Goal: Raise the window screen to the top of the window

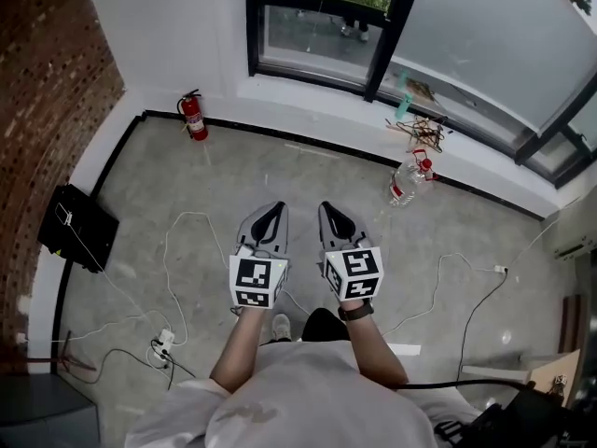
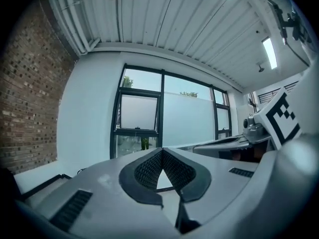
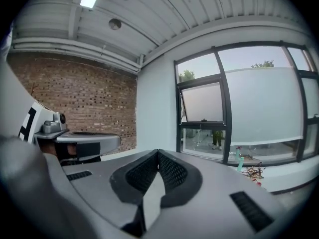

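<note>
Your left claw (image 1: 277, 206) and right claw (image 1: 327, 206) are both shut, empty. Window screen (image 1: 485, 45) is ahead, well apart. Risk: you trip on the floor cables (image 1: 438, 287) or the bottle (image 1: 406, 183) while approaching.

On my feed the floor (image 1: 308, 175) is bare grey concrete, matt and blotchy. The brick wall (image 1: 47, 73) at the left of the frame looks rough and red-brown. The window frame (image 1: 384, 45) reads to me as dark, smooth metal. The window screen (image 1: 485, 35) at upper right is a pale, frosted, matt sheet. The fire extinguisher (image 1: 194, 119) is glossy red, and the bottle (image 1: 407, 181) is clear plastic. The left gripper (image 1: 278, 207) and right gripper (image 1: 326, 207) have smooth, matt grey plastic shells. Their pads (image 2: 149, 171) are black and finely ridged. The person's shirt (image 1: 308, 390) is pale cloth.
</note>
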Tool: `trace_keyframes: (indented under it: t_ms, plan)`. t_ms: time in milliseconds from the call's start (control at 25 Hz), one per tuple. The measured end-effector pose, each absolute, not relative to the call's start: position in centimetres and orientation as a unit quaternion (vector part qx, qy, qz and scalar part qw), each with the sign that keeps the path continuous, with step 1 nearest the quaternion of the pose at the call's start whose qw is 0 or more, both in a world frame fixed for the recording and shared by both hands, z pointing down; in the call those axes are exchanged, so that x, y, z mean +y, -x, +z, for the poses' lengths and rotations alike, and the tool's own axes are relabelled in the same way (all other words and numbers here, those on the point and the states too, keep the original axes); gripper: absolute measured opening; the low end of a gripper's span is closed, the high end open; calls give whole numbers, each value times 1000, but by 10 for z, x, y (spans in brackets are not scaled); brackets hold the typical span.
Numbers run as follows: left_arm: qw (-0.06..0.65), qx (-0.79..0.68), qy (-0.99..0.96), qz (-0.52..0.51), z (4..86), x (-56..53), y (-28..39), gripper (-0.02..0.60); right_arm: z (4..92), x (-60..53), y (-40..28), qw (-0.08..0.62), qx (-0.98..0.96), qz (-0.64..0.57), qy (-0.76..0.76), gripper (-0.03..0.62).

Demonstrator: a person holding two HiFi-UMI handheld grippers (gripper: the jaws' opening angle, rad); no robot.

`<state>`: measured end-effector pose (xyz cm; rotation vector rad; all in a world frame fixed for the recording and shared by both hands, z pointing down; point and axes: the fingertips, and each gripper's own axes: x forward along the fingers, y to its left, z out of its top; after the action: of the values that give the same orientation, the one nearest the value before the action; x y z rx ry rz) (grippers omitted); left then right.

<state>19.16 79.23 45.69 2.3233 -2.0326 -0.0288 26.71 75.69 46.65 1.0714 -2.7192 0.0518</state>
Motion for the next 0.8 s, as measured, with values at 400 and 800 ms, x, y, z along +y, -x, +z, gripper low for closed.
trace_keyframes:
  t_ms: [400,800]
  plan:
    - [40,-674,-738,-1,486,678,-109,2,492,628,-162,109,-938,26,-329,2]
    - [-2,-664,-747,21,444,478,-36,2,441,415,-74,42,-945,28,-322,2]
